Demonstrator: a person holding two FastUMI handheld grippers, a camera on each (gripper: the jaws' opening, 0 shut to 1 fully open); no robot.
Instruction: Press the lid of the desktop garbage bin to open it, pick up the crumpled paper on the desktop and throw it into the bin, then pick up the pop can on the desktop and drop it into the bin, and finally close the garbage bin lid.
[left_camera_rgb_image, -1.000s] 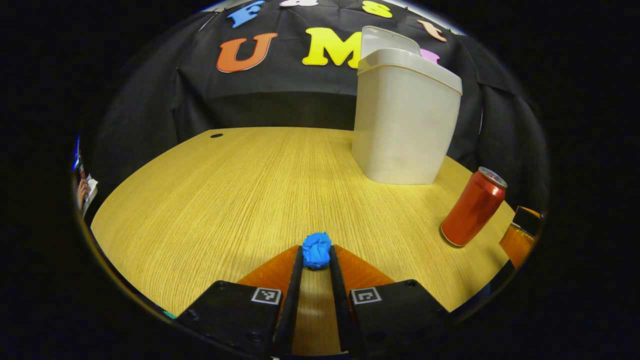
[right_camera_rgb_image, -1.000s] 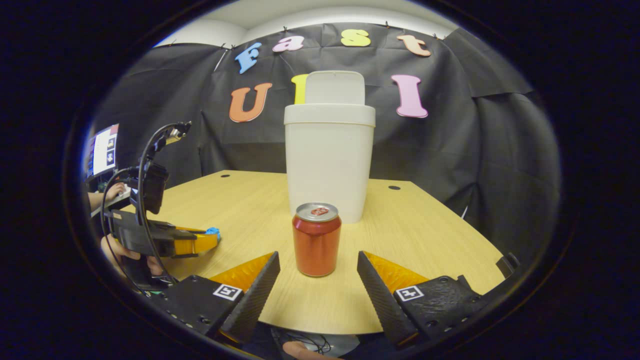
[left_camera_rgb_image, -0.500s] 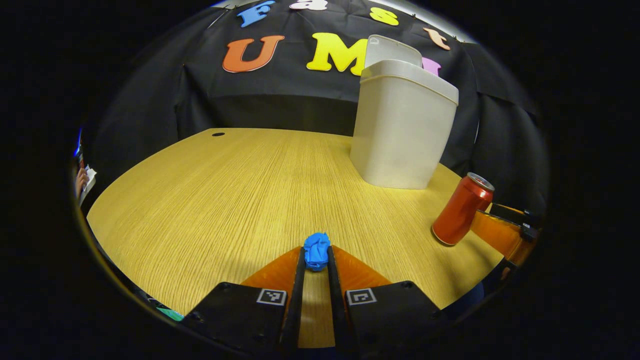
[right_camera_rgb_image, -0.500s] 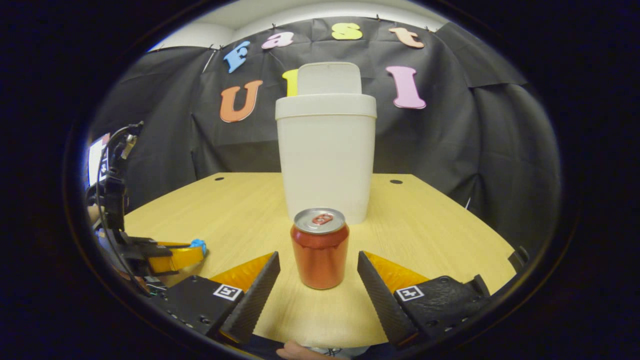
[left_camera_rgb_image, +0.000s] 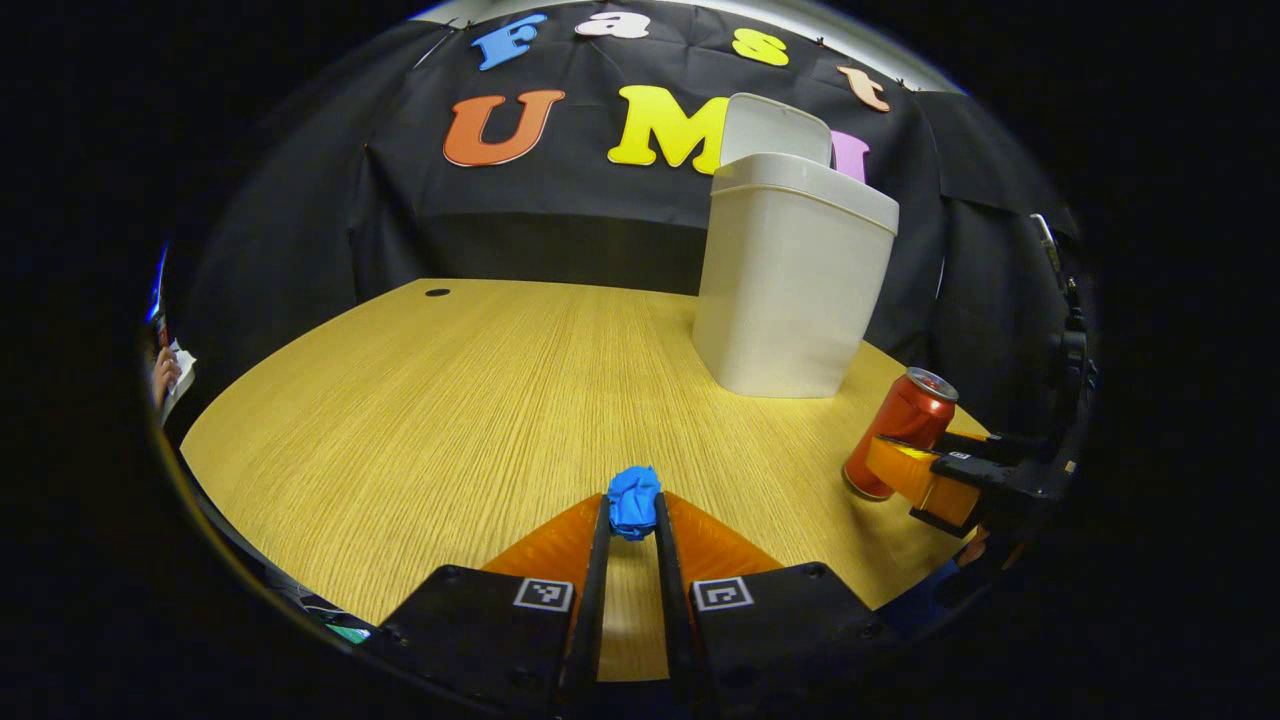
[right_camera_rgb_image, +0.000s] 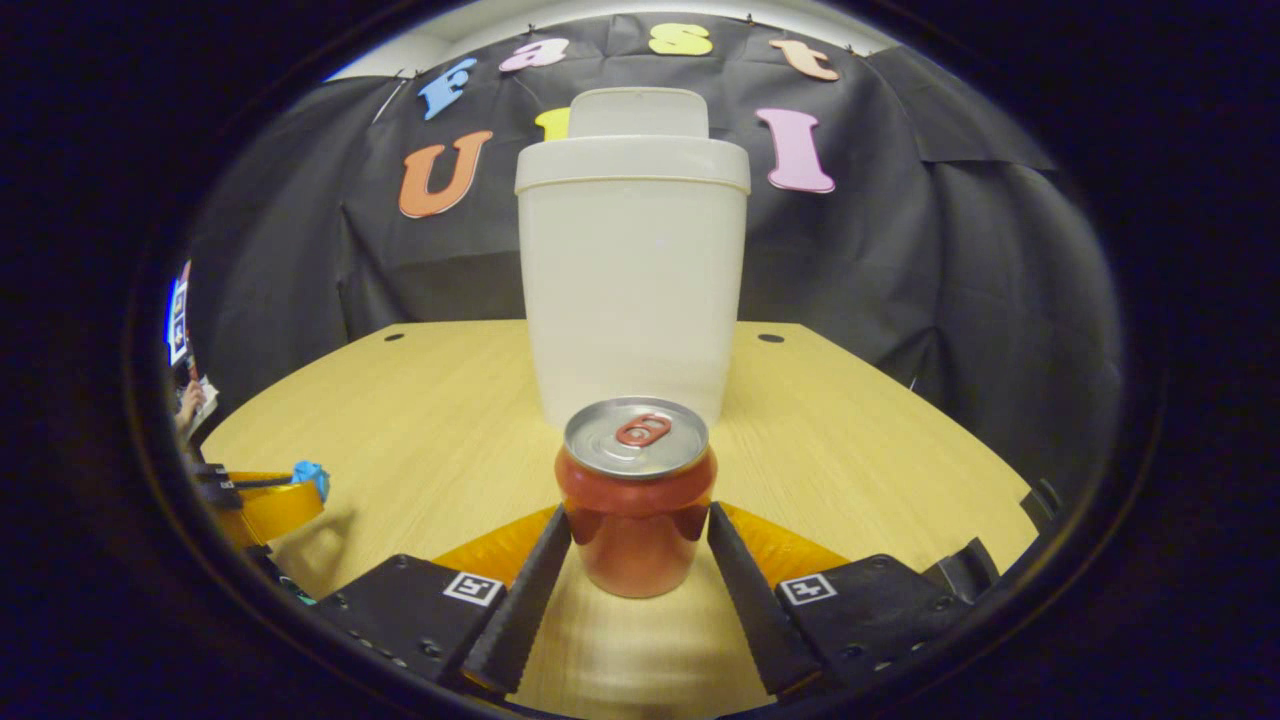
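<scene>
So far, lid (right_camera_rgb_image: 638, 111): up, top centre; bin (right_camera_rgb_image: 632, 290) open.
Left gripper (left_camera_rgb_image: 632, 510): clamped on crumpled paper (left_camera_rgb_image: 634, 497), not yet binned.
Right gripper (right_camera_rgb_image: 638, 540): fingers flank pop can (right_camera_rgb_image: 636, 495); contact unclear.
Left: both drops, closing.

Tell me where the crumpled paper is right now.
The paper is pinched between the left gripper fingertips, low over the table, left of the bin and can.

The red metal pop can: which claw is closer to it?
Right. The right claw brackets the red metal pop can; the left claw, gripping crumpled blue paper, sits well aside.
</scene>
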